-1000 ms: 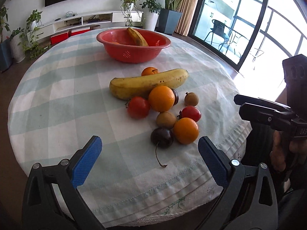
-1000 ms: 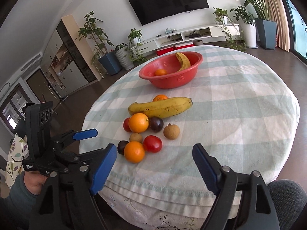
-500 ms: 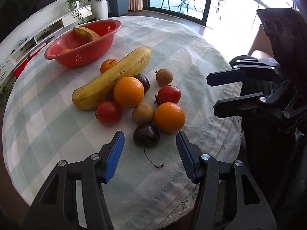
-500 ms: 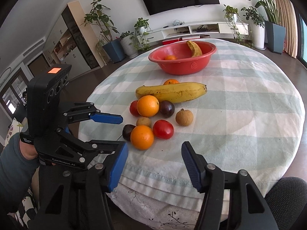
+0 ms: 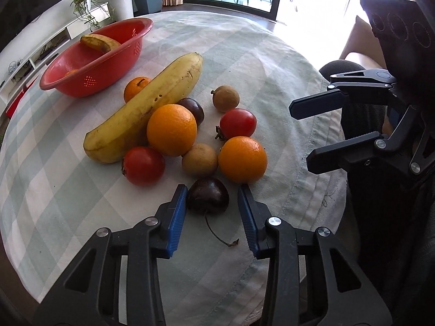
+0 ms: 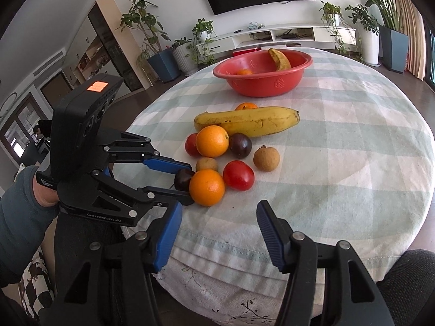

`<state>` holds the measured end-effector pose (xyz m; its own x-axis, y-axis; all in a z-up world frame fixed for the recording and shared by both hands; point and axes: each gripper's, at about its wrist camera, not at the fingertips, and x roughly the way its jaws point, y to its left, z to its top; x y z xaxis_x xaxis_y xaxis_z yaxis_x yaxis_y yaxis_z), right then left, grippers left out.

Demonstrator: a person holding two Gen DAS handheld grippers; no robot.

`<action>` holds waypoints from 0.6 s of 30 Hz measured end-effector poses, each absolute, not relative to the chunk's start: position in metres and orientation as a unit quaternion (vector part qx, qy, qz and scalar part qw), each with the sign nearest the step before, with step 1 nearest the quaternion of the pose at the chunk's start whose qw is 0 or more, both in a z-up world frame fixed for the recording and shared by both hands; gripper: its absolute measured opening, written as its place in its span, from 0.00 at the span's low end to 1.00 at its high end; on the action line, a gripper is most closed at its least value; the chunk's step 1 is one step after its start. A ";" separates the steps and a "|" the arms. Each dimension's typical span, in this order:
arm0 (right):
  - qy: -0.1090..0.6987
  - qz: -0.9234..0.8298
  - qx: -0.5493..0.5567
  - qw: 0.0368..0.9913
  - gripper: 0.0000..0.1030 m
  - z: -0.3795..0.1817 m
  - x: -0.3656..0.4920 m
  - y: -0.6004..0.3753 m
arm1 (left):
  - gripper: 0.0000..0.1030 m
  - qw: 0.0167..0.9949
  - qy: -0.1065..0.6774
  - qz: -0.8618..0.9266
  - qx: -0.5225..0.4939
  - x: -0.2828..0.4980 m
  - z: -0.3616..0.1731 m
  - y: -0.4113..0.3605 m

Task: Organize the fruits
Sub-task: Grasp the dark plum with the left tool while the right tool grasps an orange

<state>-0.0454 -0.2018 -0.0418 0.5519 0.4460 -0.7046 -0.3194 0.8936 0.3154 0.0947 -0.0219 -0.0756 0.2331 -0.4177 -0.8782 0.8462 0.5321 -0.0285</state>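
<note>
A dark cherry (image 5: pixel 208 194) with a stem lies on the checked tablecloth at the near edge of a fruit cluster. My left gripper (image 5: pixel 212 203) is open, its blue pads either side of the cherry, the left pad close to it; it also shows in the right wrist view (image 6: pixel 187 183). Behind lie two oranges (image 5: pixel 171 129) (image 5: pixel 242 159), two red tomatoes (image 5: pixel 143 165), a banana (image 5: pixel 146 106) and small brown fruits (image 5: pixel 199 159). A red bowl (image 5: pixel 92 78) holds a banana and an orange. My right gripper (image 6: pixel 217 231) is open and empty over the table's near edge.
The round table's cloth edge (image 6: pixel 244 247) hangs close below my right gripper. The right gripper's body (image 5: pixel 380 125) stands at the right of the fruit in the left wrist view. Plants and a TV unit line the far wall.
My left gripper has moved forward and narrowed until its pads flank the dark cherry. My right gripper has narrowed a little and stays at the table edge.
</note>
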 end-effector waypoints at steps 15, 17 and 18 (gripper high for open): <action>0.428 0.222 0.065 0.874 0.57 -0.044 -0.039 -0.189 | 0.27 0.778 0.466 -0.378 0.188 0.091 -0.068 -0.001; 0.430 0.222 0.062 0.873 0.56 -0.044 -0.037 -0.185 | 0.27 0.787 0.466 -0.368 0.169 0.089 -0.064 0.008; 0.432 0.222 0.061 0.872 0.56 -0.045 -0.035 -0.184 | 0.27 0.792 0.464 -0.363 0.160 0.088 -0.062 0.013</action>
<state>-0.0352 -0.1835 -0.0447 0.5285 0.4408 -0.7255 -0.3350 0.8936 0.2988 0.0875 0.0125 -0.0618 0.3045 -0.4271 -0.8514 0.7238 0.6848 -0.0847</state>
